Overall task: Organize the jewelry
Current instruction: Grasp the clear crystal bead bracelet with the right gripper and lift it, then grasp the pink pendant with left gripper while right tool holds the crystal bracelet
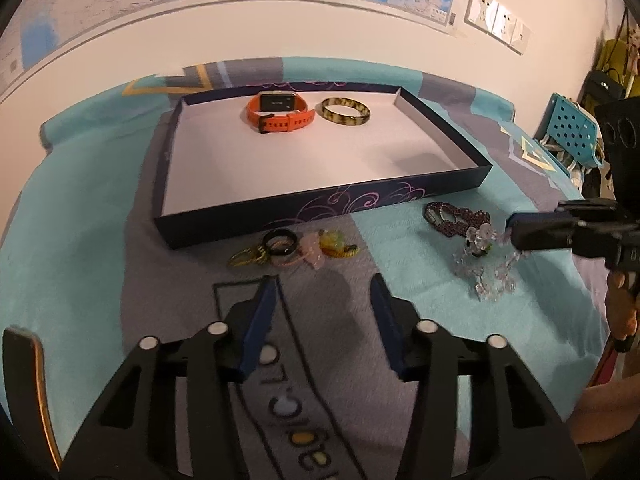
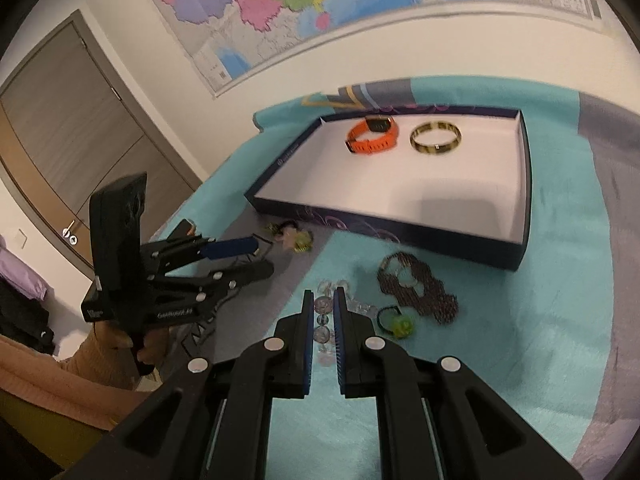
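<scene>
A shallow dark-blue box (image 1: 320,208) with a white floor lies on a teal and grey cloth. An orange watch (image 1: 280,114) and a mottled bangle (image 1: 346,111) rest at its far end. In front of the box sits a small pile of rings and hair ties (image 1: 288,248), and my left gripper (image 1: 322,284) hovers open just short of it with nothing between its fingers. To the right lie a dark beaded bracelet (image 1: 452,216) and a clear crystal bracelet (image 1: 488,268). My right gripper (image 2: 324,300) is shut on the crystal bracelet's beads (image 2: 322,312).
A green-flowered hair tie (image 2: 400,326) lies beside the dark beaded bracelet (image 2: 420,284). The left gripper (image 2: 260,258) shows at the left of the right wrist view, held by a hand (image 2: 148,348). A blue perforated basket (image 1: 576,128) stands at the cloth's right edge. A map hangs on the wall behind.
</scene>
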`<state>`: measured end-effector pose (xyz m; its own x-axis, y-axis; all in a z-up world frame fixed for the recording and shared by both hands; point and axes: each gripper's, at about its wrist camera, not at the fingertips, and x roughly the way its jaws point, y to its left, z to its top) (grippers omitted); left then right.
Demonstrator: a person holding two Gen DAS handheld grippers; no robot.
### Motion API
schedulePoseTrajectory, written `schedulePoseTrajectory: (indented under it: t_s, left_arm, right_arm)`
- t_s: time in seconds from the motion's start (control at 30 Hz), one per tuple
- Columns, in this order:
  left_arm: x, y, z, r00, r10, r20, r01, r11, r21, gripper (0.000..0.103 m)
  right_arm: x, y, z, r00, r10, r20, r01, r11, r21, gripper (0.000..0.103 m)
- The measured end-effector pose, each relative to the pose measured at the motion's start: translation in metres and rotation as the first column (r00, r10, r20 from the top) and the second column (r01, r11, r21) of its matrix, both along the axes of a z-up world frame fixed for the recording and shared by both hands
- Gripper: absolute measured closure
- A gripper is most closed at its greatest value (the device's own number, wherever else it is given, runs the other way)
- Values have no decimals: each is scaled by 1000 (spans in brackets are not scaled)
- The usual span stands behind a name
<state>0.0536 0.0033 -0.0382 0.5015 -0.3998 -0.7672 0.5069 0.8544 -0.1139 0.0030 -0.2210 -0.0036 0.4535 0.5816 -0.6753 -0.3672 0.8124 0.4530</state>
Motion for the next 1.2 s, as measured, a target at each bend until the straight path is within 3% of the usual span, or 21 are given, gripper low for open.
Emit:
schedulePoseTrajectory:
  t_s: [0.17, 0.47, 0.57, 0.67, 0.73, 0.8, 0.93, 1.03, 1.2]
  left_arm:
    - [13, -7, -6, 1000, -9, -22, 9, 1000, 2, 65]
    - [27, -14, -6, 1000, -14, -21, 14, 1000, 7, 62]
    - [29, -15, -8, 1000, -10, -20, 11, 1000, 11, 72]
    - [29, -13, -8, 999, -12, -35, 12, 1000, -4, 91]
    - [29, -10, -9, 999, -6, -45, 5, 1000, -13, 96]
    - [28, -7, -8, 999, -9, -51, 8, 1000, -25, 95]
    - [26, -6, -7, 999, 11, -30, -11, 1000, -15, 69]
    - [32, -7, -7, 999, 21, -46, -23, 999, -34, 69]
    - [42, -10, -9, 996, 35, -79, -40, 997, -62, 78]
  right_arm:
    - [-1, -5, -11, 999, -20, -29, 19, 999, -28, 95]
    - [-7, -6, -29, 997, -11, -74, 7, 998, -59, 91]
    - [-9, -6, -32, 997, -14, -76, 10, 998, -64, 89]
    - [-10, -6, -32, 997, -16, -78, 11, 998, -62, 89]
    - [-11, -6, -31, 997, -16, -75, 11, 998, -62, 89]
    - [-9, -6, -32, 997, -18, -75, 14, 998, -59, 89]
    - [-8, -6, -32, 997, -23, -76, 19, 998, -59, 89]
    - [-9, -6, -33, 997, -25, -76, 21, 998, -57, 89]
    - [-9, -6, -35, 996, -26, -81, 22, 998, -56, 88]
